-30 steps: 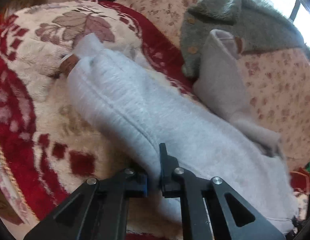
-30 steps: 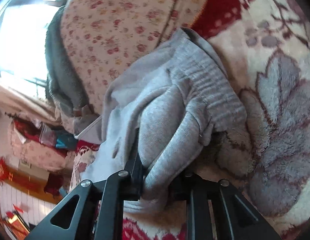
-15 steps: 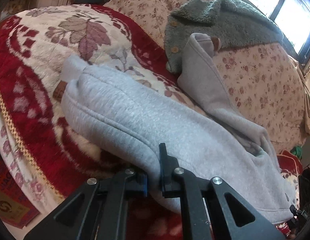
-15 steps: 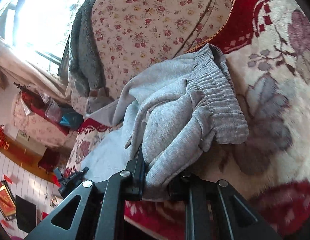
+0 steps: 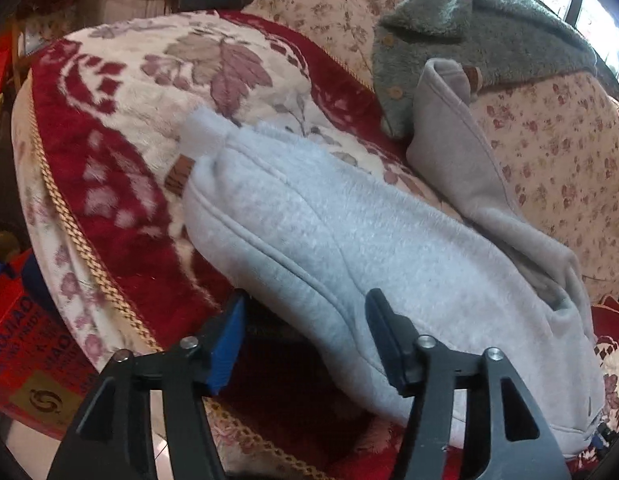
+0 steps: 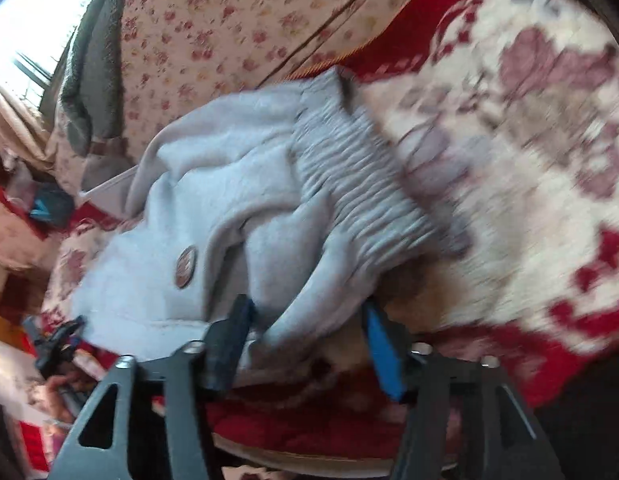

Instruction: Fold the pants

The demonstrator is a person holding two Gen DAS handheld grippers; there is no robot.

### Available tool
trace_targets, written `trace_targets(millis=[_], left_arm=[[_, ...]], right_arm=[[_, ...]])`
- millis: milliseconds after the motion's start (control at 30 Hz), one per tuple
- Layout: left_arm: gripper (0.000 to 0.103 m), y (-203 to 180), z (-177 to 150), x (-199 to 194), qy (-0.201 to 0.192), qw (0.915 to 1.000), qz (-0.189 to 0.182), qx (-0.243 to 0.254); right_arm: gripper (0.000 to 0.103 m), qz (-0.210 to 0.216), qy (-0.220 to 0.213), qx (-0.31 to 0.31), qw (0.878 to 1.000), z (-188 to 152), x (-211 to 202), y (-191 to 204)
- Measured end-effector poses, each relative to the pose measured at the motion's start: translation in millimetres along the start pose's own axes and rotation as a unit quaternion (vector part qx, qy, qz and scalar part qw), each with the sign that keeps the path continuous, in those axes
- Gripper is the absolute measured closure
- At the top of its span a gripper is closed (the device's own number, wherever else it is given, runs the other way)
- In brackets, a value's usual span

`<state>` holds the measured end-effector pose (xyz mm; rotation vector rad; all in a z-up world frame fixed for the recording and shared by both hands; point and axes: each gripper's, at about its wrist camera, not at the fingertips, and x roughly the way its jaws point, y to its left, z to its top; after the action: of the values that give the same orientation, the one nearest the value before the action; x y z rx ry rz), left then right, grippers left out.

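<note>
Grey pants (image 5: 349, 248) lie between both spread tools: left tool (image 5: 305, 344), right tool (image 6: 309, 344).

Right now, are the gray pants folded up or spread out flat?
Folded. The pants lie doubled lengthwise in a long thick bundle on the blanket, waistband bunched at one end.

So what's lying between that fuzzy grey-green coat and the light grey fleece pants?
In the left wrist view, a pale beige garment lies between the fuzzy grey-green coat and the light grey fleece pants.
</note>
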<state>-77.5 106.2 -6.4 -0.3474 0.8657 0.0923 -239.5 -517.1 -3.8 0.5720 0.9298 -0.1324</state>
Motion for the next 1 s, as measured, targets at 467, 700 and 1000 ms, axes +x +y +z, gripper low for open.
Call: trace_targets(millis=[467, 700, 1000], left_arm=[[0.016, -87, 41, -3, -0.008, 0.9957, -0.044, 0.081], [0.016, -128, 76, 25, -0.001, 0.992, -0.058, 0.112], [0.015, -146, 151, 74, -0.006, 0.995, -0.073, 0.068]], right_arm=[[0.021, -0.005, -0.035, -0.216, 0.976, 75, 20, 94], [0.02, -0.002, -0.012, -0.24, 0.971, 151, 78, 115], [0.02, 0.034, 0.038, -0.193, 0.98, 254, 171, 123]])
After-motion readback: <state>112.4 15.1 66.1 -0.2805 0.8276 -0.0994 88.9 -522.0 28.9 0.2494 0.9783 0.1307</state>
